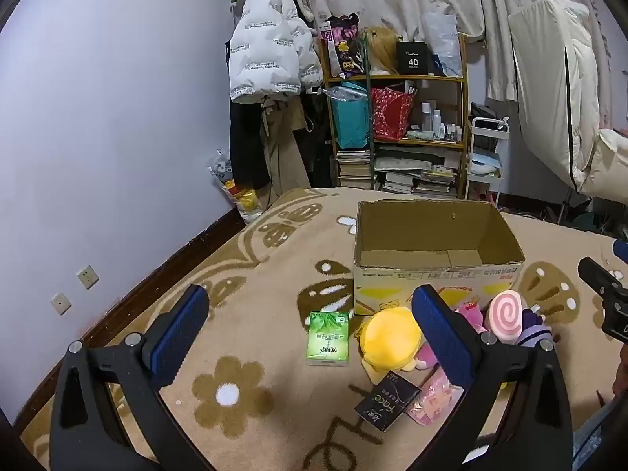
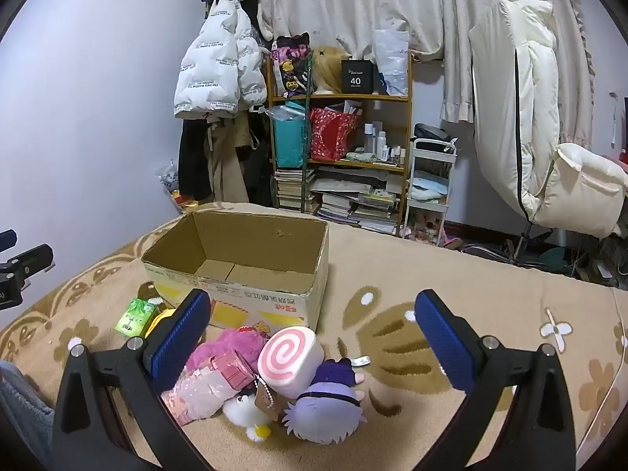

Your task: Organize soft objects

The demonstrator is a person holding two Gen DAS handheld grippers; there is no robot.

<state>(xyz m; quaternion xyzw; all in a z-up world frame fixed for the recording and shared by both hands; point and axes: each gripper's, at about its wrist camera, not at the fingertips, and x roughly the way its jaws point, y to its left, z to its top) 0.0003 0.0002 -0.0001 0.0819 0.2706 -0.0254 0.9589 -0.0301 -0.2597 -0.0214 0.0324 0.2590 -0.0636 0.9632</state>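
An open, empty cardboard box (image 1: pixel 435 251) stands on the blanket; it also shows in the right wrist view (image 2: pixel 239 259). In front of it lies a pile: a yellow plush (image 1: pixel 390 337), a pink swirl plush (image 1: pixel 504 316) (image 2: pixel 288 357), a purple plush doll (image 2: pixel 325 404), a pink fluffy plush (image 2: pixel 231 347), a small white plush (image 2: pixel 247 412), a pink packet (image 2: pixel 196 388), a green tissue pack (image 1: pixel 326 337) (image 2: pixel 135 316) and a black tissue pack (image 1: pixel 386 400). My left gripper (image 1: pixel 314 333) is open above the green pack. My right gripper (image 2: pixel 314 337) is open above the swirl plush.
A beige patterned blanket (image 1: pixel 251 282) covers the bed. A wall (image 1: pixel 98 137) runs along the left. Behind stand a cluttered shelf (image 1: pixel 396 117), hanging coats (image 1: pixel 271 51) and a white padded chair (image 2: pixel 541 137). The other gripper shows at the right edge (image 1: pixel 604 298).
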